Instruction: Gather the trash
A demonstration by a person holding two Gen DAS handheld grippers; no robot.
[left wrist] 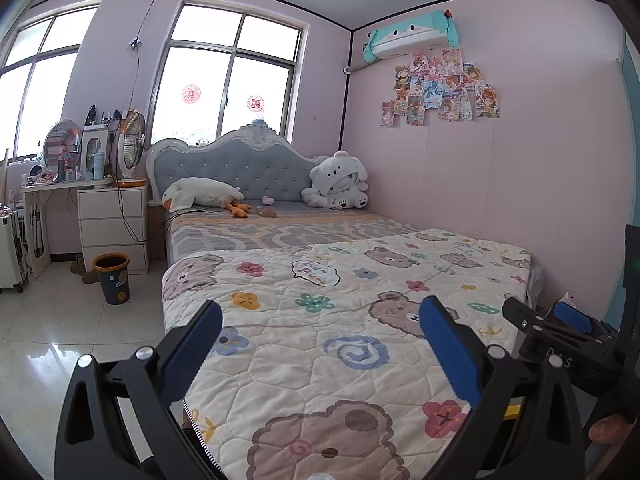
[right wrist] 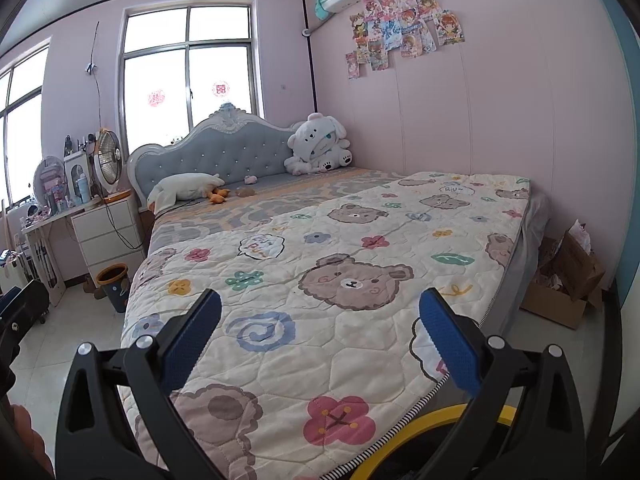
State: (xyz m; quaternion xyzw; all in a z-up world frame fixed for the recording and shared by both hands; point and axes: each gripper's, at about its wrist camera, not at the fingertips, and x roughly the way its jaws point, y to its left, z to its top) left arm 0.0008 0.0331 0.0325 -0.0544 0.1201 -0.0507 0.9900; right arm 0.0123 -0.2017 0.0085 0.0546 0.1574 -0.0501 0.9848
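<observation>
Both tools, left (left wrist: 320, 324) and right (right wrist: 320, 316), gape empty; dark blue trash bin (left wrist: 112, 278) has an orange rim.

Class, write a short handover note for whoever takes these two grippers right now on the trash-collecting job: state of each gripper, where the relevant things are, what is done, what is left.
Left gripper: open, nothing between its pads, held over the foot of the bed.
Right gripper: open, empty, also over the foot of the bed.
Waste bin: on the floor beside the bed, in front of the white drawers.
Cardboard box: open, on the floor between the bed and the pink wall, with crumpled paper in it.
Done: nothing shows as collected; neither gripper holds anything.
Left: find trash, probably starting at the box, and carry it to the bin. What the bin holds cannot be seen.
</observation>
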